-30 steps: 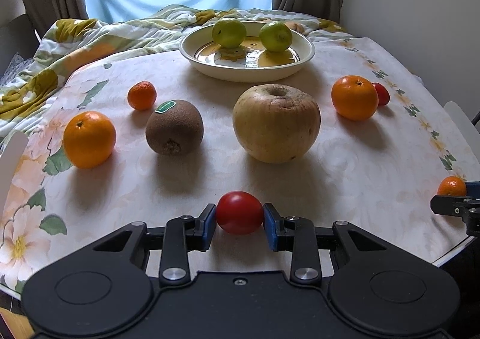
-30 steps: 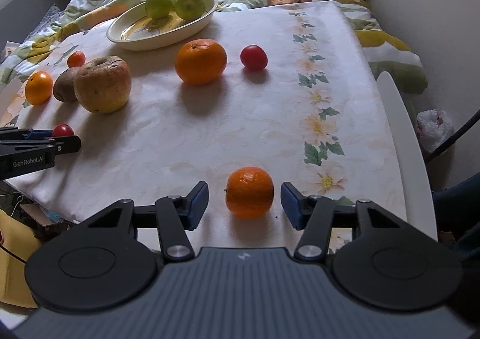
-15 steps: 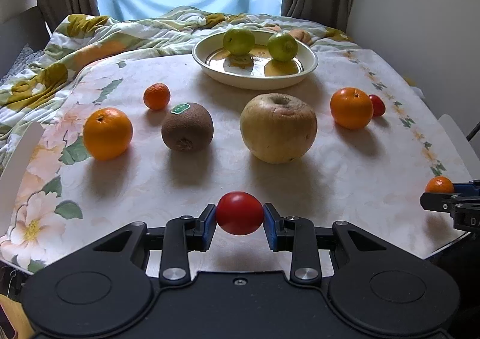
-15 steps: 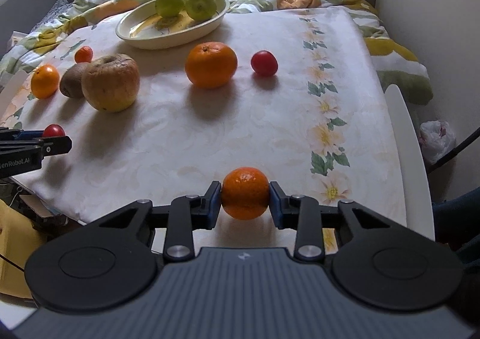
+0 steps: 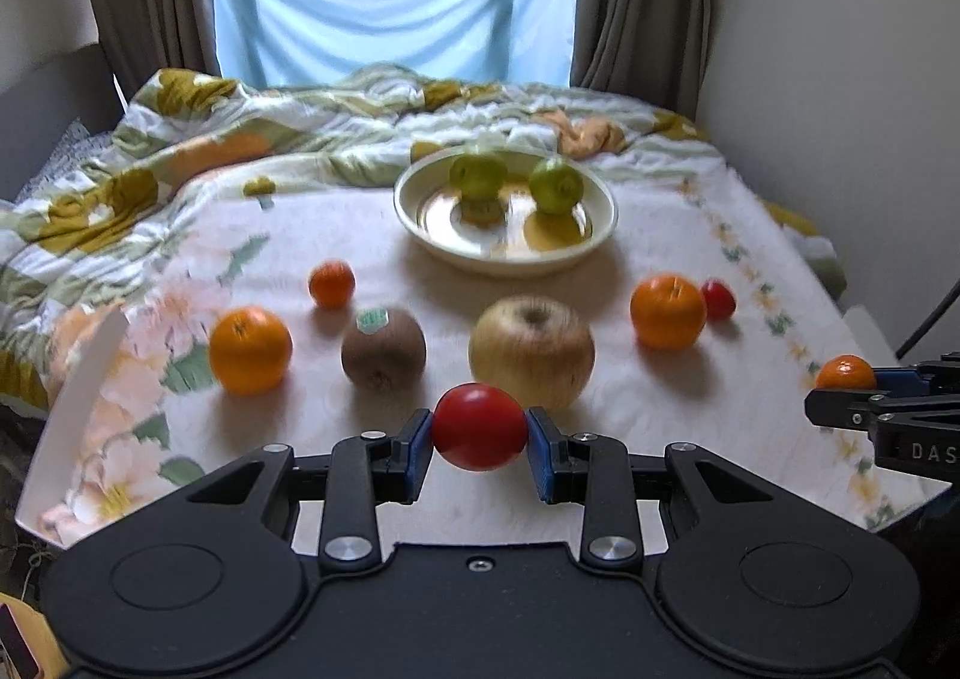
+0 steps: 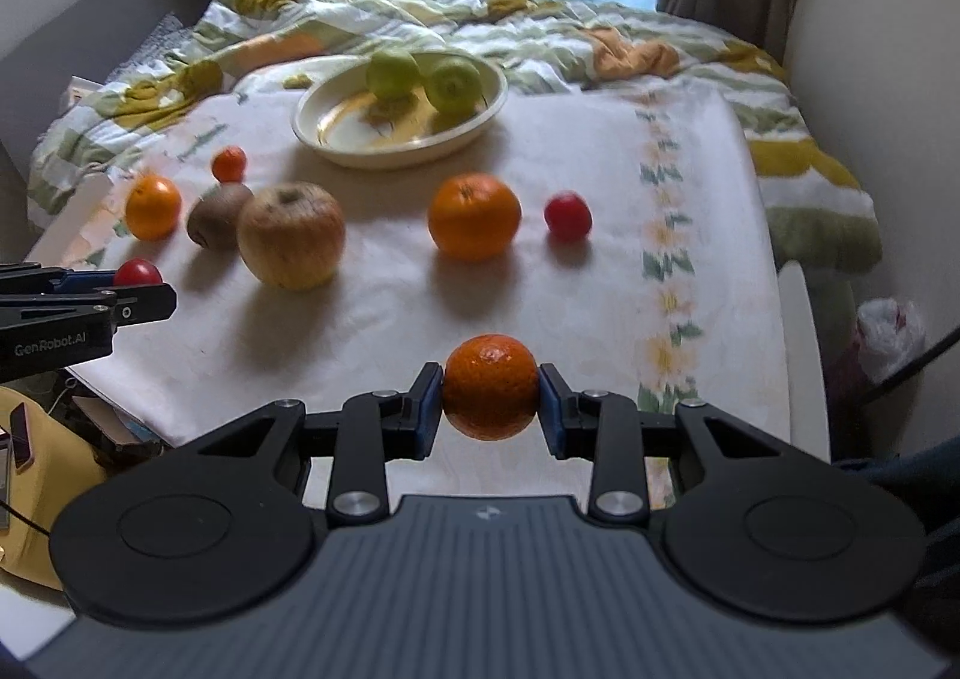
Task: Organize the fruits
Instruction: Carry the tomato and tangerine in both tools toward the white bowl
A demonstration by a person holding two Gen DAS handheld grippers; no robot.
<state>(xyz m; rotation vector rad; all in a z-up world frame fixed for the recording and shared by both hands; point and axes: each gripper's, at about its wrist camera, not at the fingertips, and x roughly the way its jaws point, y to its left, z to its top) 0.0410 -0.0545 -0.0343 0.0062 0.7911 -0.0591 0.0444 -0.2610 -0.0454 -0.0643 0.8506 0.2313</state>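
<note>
The red tomato (image 5: 479,427), round with no long axis, sits clamped in the left gripper (image 5: 480,442) above the table's (image 5: 690,427) near edge. The right gripper (image 6: 491,401) grips a mandarin (image 6: 491,386), dimpled end up.

My left gripper (image 5: 480,427) points forward and down, its blue pads pressed on either side of a red tomato (image 5: 480,425), which hangs clear of the surface. My right gripper (image 6: 491,386) tilts down likewise, pads clamped on a small mandarin (image 6: 491,386), also lifted. Each gripper shows at the edge of the other's view, side by side and well apart.
</note>
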